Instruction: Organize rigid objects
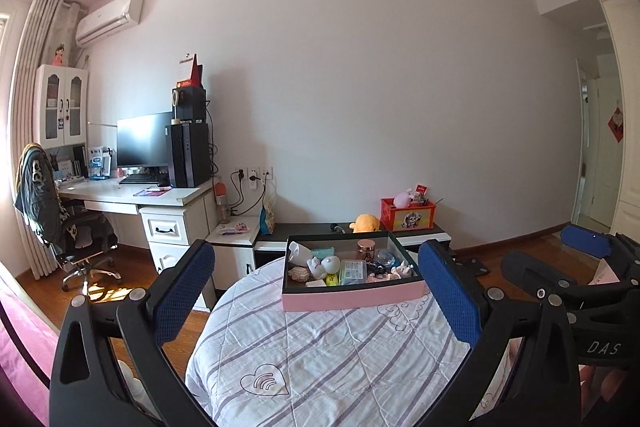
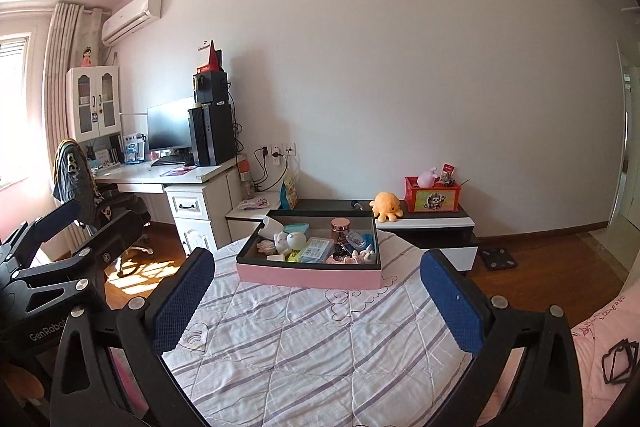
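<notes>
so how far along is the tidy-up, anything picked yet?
Nothing looks done yet: the pink box on the striped quilt holds a jumble of small items, including a rose-gold-lidded jar. Nothing in hand: left gripper and right gripper are open, short of the box. All sorting remains.

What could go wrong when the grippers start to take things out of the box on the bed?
1. The box sits on a soft quilt near the bed's end; pressing on it may tip or slide it.
2. The items inside lie crowded and touching, so open fingers may knock a neighbour, such as the jar.
3. The left gripper and right gripper are side by side and may collide.
</notes>
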